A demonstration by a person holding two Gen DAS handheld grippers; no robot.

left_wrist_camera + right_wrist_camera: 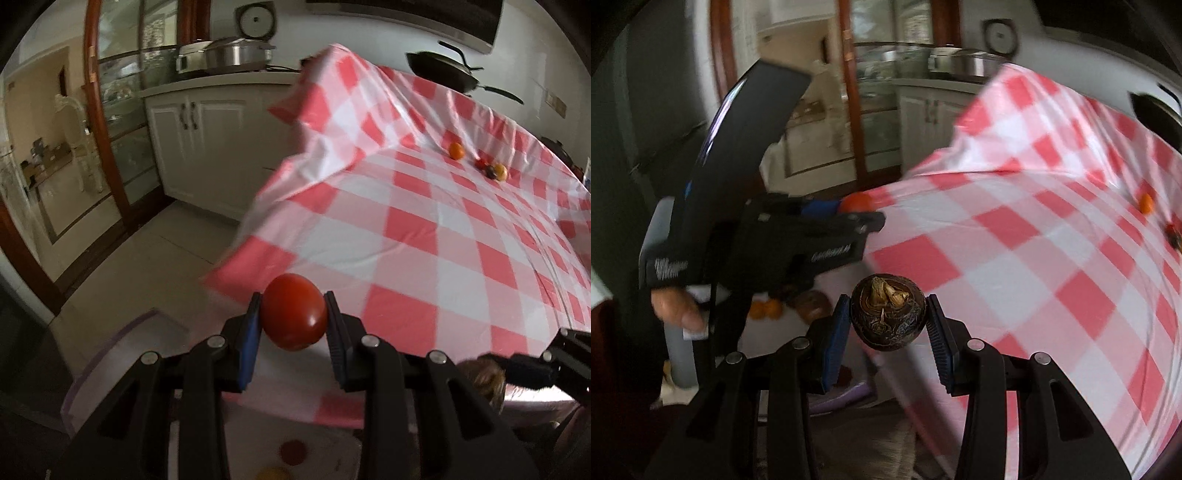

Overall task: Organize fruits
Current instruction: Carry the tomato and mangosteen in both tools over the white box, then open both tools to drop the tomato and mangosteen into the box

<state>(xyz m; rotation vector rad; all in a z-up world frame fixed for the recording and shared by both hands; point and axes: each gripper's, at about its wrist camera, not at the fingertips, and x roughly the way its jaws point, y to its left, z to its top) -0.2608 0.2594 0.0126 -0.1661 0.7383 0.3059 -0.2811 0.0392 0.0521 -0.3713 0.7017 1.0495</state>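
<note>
**A:** Where's the fruit right now?

**B:** Two pieces are being carried. The red tomato (294, 312) sits pinched between the pads of the left gripper (294, 317), just off the near edge of the checked tablecloth (424, 229). The dark brown fruit (887, 313), with dried tan sepals on top, is clamped the same way in the right gripper (888, 317), also at the cloth's near edge.

**A:** So both pairs of jaws are closed on something?

**B:** Yes, each is pressing on its fruit from both sides.

**A:** Anything left on the cloth?

**B:** Far across it, an orange fruit (456, 150) lies alone. Close beside that is a small cluster: a red one (481, 163), a dark one (490, 171) and a yellow-orange one (500, 171), touching or nearly so.

**A:** And off the cloth?

**B:** Below its near edge there's a white surface with a purple rim (122, 332); a few orange and brown fruits (768, 309) lie on it, blurred. In the right wrist view a hand (674, 308) grips the left gripper's handle. Beyond the cloth's far corner stand white cabinets (207, 147) with a steel pot (236, 55) on top.
</note>
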